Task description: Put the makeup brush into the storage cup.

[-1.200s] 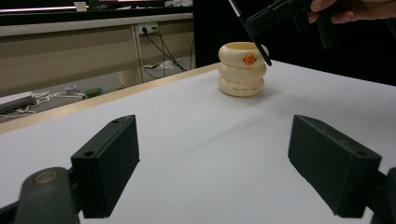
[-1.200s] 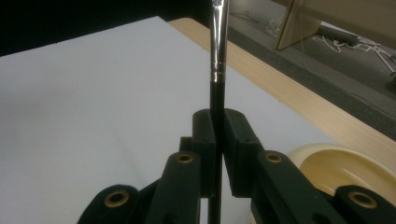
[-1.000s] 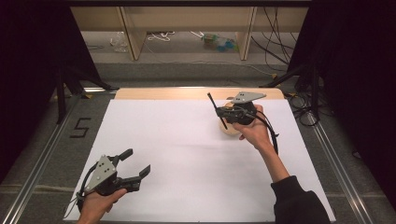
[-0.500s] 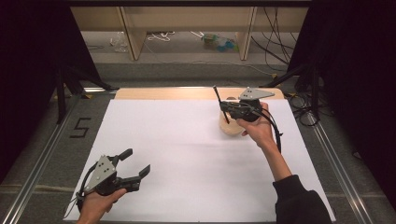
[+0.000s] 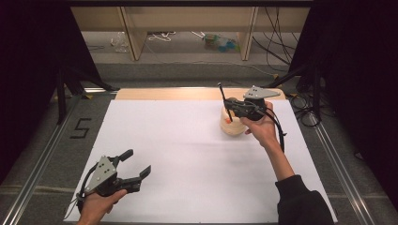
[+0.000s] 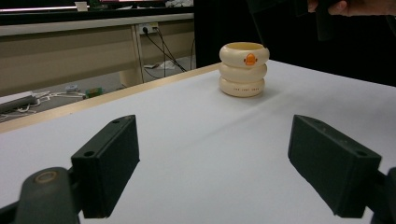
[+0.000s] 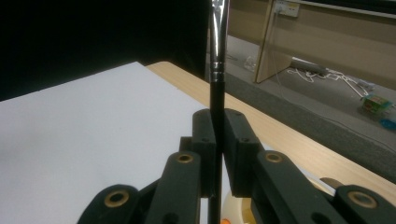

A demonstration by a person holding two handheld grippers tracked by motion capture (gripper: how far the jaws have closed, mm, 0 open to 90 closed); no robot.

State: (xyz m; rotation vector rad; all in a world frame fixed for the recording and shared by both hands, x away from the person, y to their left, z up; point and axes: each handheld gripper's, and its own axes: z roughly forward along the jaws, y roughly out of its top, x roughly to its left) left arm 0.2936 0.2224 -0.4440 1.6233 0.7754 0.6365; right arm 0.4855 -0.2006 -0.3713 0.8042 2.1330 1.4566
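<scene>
Our right gripper [image 5: 228, 104] has lifted slightly over the cream holder [image 5: 232, 123], clamped tight on the black brush [image 7: 217, 84]; our left gripper [image 5: 136, 163] waits, jaws spread and empty.

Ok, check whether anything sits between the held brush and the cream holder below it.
Nothing visible does. The right tool is shut on the thin black brush, held upright right over the cream ringed holder. The holder's open mouth looks clear in the left gripper view.
</scene>
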